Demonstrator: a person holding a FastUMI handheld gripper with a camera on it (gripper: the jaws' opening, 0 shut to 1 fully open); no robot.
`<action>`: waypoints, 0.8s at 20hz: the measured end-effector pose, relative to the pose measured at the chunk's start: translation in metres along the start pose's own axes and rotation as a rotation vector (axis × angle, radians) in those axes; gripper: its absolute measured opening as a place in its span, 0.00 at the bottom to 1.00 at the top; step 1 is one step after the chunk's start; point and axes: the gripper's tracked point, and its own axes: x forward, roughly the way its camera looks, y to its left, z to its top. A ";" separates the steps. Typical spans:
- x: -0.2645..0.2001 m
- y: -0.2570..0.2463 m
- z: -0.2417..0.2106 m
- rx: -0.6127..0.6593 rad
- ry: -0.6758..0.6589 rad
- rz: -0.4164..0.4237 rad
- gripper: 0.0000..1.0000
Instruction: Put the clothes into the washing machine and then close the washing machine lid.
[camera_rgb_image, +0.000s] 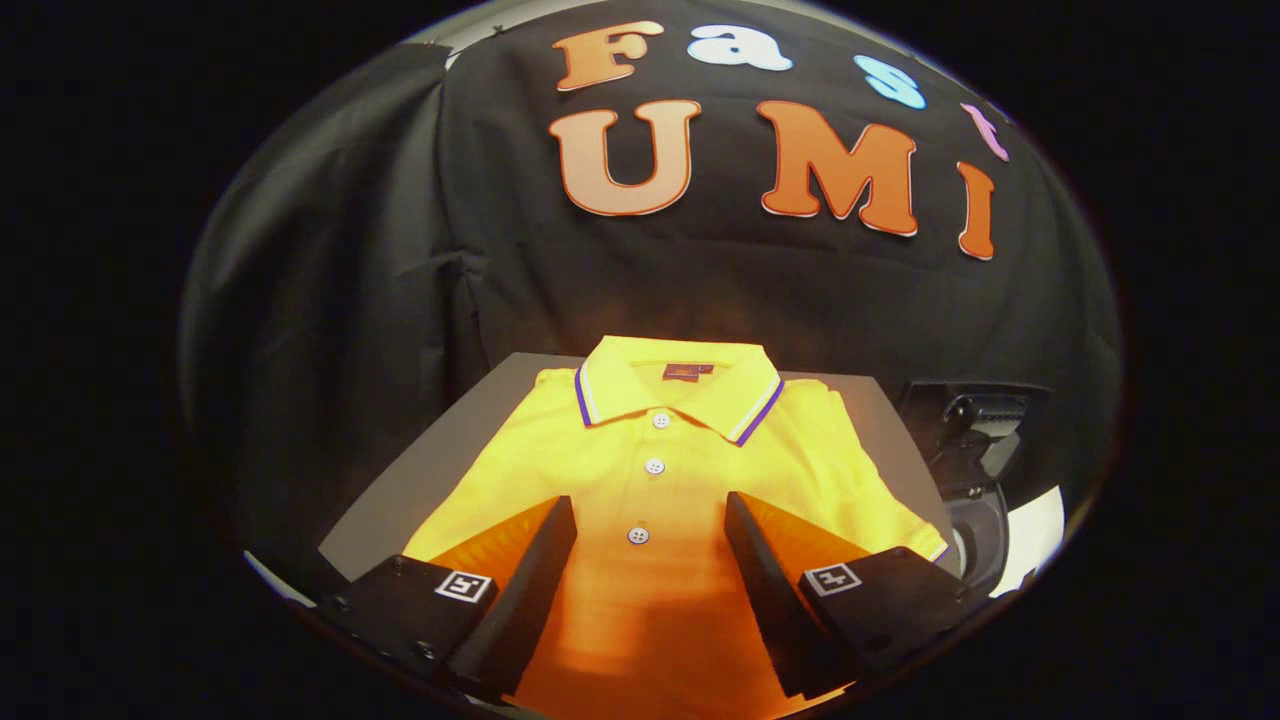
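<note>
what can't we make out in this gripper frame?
- Washing machine: gripper view, beyond the shirt's far sleeve; dark, and cut by the fisheye rim. Cannot tell whether the lid is open.
- Yellow polo shirt: its lower part and near sleeves are covered by the gripper fingers and cut by the rim. Whether the open fingers touch the cloth is unclear.
- Collar label: too small to read.
- Grey table: mostly under the shirt.

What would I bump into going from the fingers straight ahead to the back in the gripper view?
Open hand-held gripper, bottom button, middle button, top button of the yellow polo shirt, striped collar, booth wall.
</note>
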 end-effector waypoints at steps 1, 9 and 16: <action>-0.001 0.001 0.003 0.017 0.000 0.019 0.98; 0.005 0.011 0.001 -0.001 0.046 0.078 0.69; 0.003 0.029 -0.002 0.120 0.029 0.206 0.08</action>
